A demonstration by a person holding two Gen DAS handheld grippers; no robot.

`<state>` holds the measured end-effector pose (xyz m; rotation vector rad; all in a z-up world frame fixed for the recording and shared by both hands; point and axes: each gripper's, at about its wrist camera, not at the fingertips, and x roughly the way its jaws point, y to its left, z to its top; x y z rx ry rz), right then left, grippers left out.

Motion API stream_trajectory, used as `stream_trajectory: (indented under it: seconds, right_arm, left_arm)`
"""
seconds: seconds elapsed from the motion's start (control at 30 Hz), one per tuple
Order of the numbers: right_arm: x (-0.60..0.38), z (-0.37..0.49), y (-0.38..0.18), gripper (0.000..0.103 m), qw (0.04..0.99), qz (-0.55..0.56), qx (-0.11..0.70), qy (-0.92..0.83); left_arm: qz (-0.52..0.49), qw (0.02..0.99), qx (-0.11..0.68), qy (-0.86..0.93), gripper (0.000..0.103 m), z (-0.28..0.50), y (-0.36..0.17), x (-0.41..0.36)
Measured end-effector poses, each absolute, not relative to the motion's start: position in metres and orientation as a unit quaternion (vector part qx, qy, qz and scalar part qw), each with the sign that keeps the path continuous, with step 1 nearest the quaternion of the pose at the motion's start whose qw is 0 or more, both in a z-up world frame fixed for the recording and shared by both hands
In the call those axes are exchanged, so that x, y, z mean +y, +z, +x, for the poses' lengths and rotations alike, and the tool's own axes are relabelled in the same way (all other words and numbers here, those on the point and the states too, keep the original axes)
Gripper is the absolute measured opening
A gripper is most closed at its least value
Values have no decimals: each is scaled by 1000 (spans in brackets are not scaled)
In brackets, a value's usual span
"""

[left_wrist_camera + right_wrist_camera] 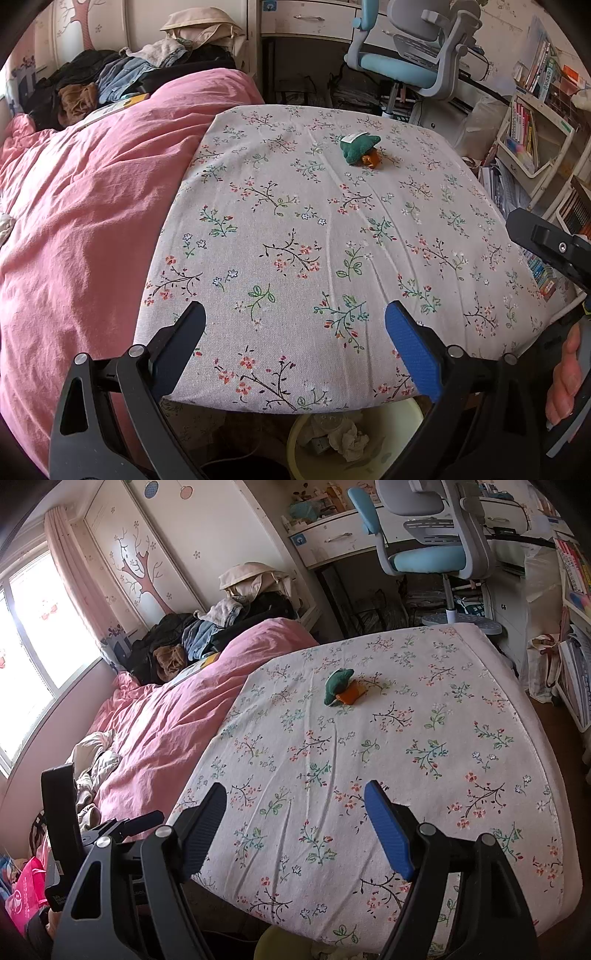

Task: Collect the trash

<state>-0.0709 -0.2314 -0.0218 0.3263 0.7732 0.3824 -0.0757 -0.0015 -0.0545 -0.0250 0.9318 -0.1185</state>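
Both held open and empty above the near edge of a floral-clothed table (295,229): left gripper (295,321), right gripper (295,805). Toward the far edge, alone on the cloth, a small green-and-orange plush toy (360,147). Under the near edge, a pale yellow bin (354,439) with crumpled paper (349,439). Alongside, pink bedding (92,206); beyond, a blue desk chair (402,62).

Toy (359,147) on table (295,240), bed (92,203) left, bin (369,443) below
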Motion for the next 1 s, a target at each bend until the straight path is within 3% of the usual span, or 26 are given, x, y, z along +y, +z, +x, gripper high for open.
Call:
stream_trajectory:
  seconds: [1.0]
  right_arm:
    - [-230, -70, -22, 74, 895, 158, 374, 184]
  left_arm:
    - [-13, 892, 448, -56, 94, -76, -53, 0]
